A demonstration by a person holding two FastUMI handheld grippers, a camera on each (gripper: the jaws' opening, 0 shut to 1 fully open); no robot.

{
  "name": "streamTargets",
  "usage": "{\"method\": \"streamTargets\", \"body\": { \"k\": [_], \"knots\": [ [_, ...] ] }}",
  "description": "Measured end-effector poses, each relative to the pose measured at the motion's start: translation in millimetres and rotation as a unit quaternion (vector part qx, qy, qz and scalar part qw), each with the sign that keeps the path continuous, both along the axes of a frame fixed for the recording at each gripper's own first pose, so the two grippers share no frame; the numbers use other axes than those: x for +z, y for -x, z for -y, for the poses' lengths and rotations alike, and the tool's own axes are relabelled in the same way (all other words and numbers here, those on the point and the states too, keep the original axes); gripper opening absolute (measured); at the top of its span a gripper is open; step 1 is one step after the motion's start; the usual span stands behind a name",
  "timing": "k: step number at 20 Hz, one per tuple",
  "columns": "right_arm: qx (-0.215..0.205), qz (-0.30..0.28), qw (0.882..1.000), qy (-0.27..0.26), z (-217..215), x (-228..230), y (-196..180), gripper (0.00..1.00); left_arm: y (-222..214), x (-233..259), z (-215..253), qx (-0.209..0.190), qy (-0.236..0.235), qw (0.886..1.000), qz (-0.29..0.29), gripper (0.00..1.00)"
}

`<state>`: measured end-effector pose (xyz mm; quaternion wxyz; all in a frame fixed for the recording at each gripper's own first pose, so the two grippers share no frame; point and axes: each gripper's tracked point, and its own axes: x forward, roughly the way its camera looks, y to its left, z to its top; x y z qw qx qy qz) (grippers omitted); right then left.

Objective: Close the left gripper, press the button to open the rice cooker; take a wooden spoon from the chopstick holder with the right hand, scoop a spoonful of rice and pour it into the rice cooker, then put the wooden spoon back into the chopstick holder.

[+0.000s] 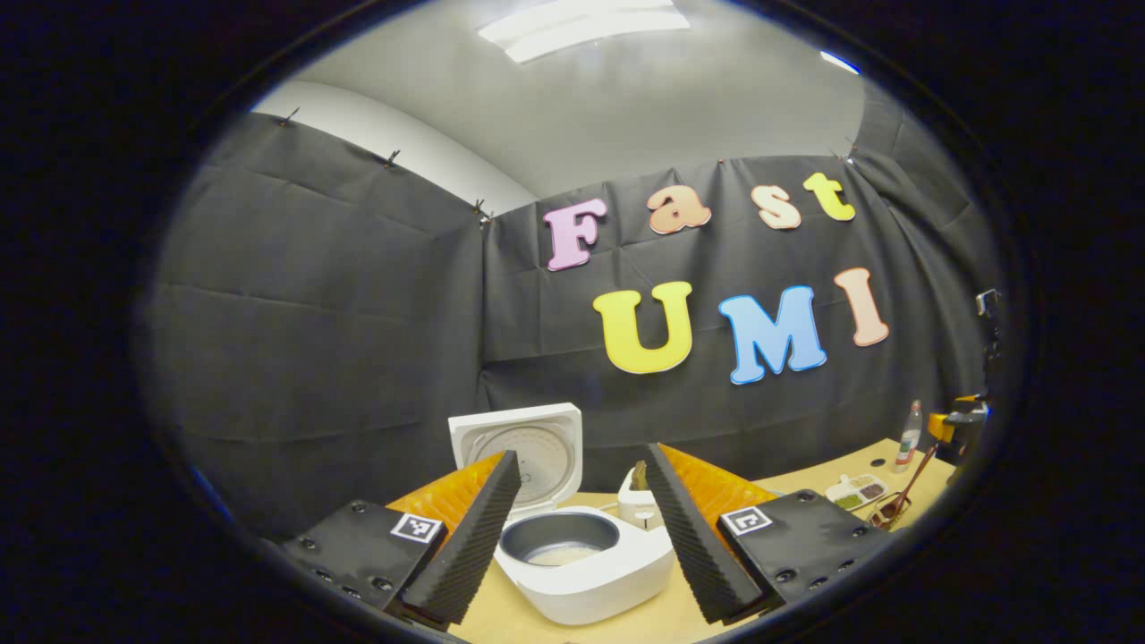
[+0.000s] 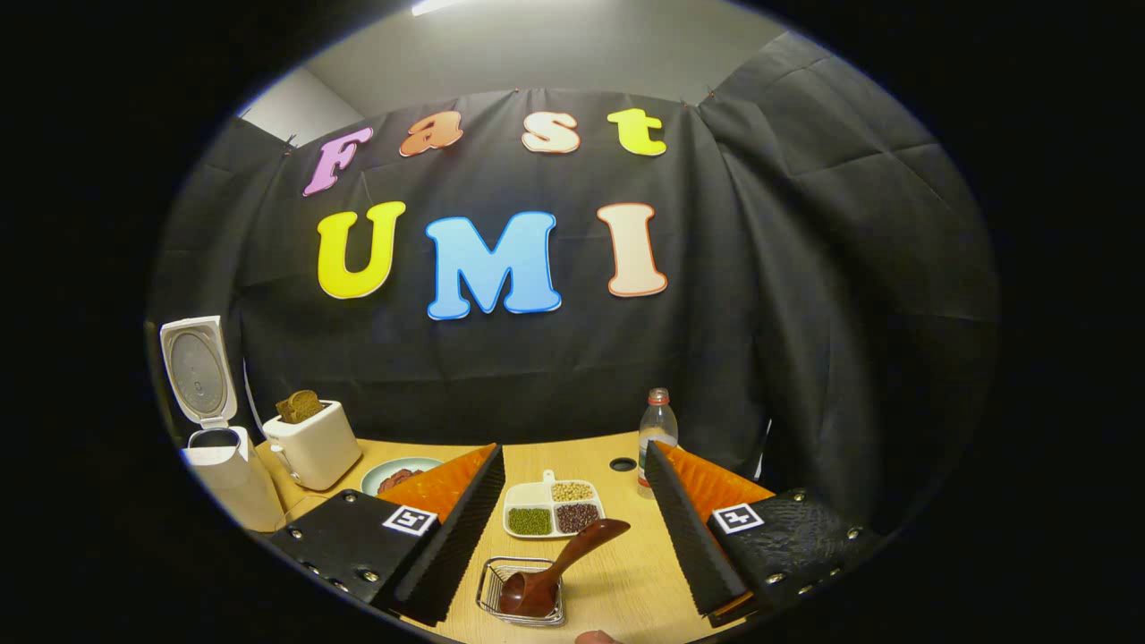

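In the left gripper view, the left gripper (image 1: 580, 537) hangs with its jaws released and nothing between them, above the near edge of the wooden table (image 1: 809, 483). The white rice cooker (image 1: 586, 559) sits between the two fingers — its lid (image 1: 521, 452) stands upright at the far side, and the dark inner pot holds a pale layer of rice at the bottom. Just right of the cooker a white toaster (image 1: 637, 505) peeks past the right finger. Farther right lie a divided dish (image 1: 857, 491), the wooden spoon (image 1: 903, 496) leaning in the chopstick holder (image 1: 887, 512), and a clear bottle (image 1: 910, 436) near the far wall.

In the right gripper view, the cooker (image 2: 224, 474) stands at the far left with its lid up, the toaster (image 2: 313, 443) with a slice of bread just beside it, then a plate (image 2: 402, 470) partly hidden by the left finger. The right gripper (image 2: 572, 537) is spread wide, empty. Between its fingers rests the wire chopstick holder (image 2: 528, 590) — the wooden spoon (image 2: 559, 563) lies in it, bowl down, handle tilted up to the right. Beyond is the divided dish (image 2: 550, 510) of beans and grains; the bottle (image 2: 657, 434) stands to the right, at the far edge.
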<state>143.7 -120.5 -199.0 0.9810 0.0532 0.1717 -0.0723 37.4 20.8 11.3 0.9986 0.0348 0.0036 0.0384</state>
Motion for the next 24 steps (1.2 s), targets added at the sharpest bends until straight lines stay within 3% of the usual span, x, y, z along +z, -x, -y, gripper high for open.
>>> {"method": "streamTargets", "body": {
  "k": [8,14,15,17,18,19,20,21,22,24],
  "knots": [
    [-0.027,-0.097,0.993,-0.068,5,-81,1,0.97,11,-8,-19,0.030,-0.010,0.999,-0.017,0.98],
    [-0.026,-0.161,0.974,-0.155,-15,-119,8,0.96,20,-18,-33,0.048,-0.009,0.998,-0.032,0.98],
    [-0.026,-0.170,0.972,-0.162,-18,-125,8,0.93,21,-19,-34,0.050,-0.007,0.998,-0.032,0.91],
    [-0.020,-0.188,0.966,-0.177,-25,-133,9,0.70,24,-19,-38,0.053,-0.005,0.998,-0.032,0.91],
    [-0.009,-0.201,0.960,-0.193,-32,-134,12,0.69,23,-19,-39,0.054,-0.004,0.998,-0.033,0.91],
    [-0.003,-0.214,0.956,-0.201,-38,-141,14,0.63,24,-20,-41,0.055,-0.003,0.998,-0.034,0.98],
    [-0.008,-0.215,0.956,-0.199,-37,-140,15,0.63,24,-21,-42,0.055,-0.001,0.998,-0.035,0.91],
    [-0.004,-0.214,0.955,-0.203,-39,-142,14,0.34,25,-22,-44,0.056,0.000,0.998,-0.036,0.91],
    [0.001,-0.216,0.955,-0.205,-40,-140,17,0.33,26,-23,-46,0.057,0.001,0.998,-0.035,0.93],
    [-0.007,-0.218,0.954,-0.204,-40,-135,18,0.15,26,-23,-48,0.057,0.003,0.998,-0.035,0.98]
  ]
}}
